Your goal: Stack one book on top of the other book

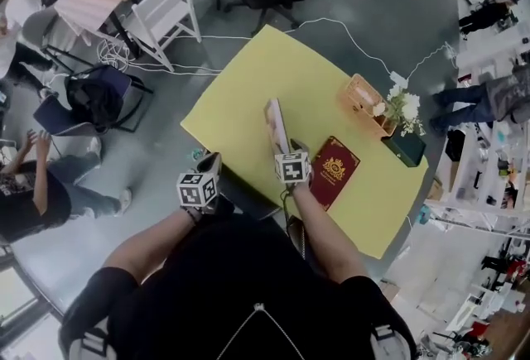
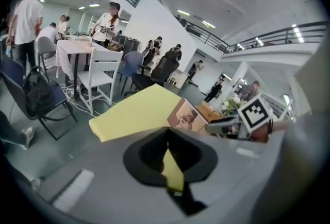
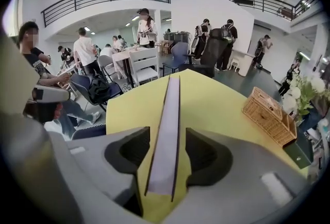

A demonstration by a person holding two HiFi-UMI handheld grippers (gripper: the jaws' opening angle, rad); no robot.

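Observation:
A thin book [image 1: 274,125] with a tan cover stands on its edge on the yellow table [image 1: 240,93]. My right gripper [image 1: 290,153] straddles its near end. In the right gripper view the book's edge [image 3: 168,109] runs between the jaws of my right gripper [image 3: 167,152], with a slim gap on each side, so the pads do not press on it. A dark red book [image 1: 333,170] with a gold emblem lies flat just right of that gripper. My left gripper [image 1: 209,166] hovers at the table's near left edge, its pads [image 2: 154,148] together on nothing. From there the standing book [image 2: 186,116] shows to the right.
A wicker basket [image 1: 362,102] and white flowers in a dark pot [image 1: 404,114] stand at the table's right side. A white cable [image 1: 348,36] runs past the far corner. A white chair [image 1: 166,15], black office chairs and people are around the table.

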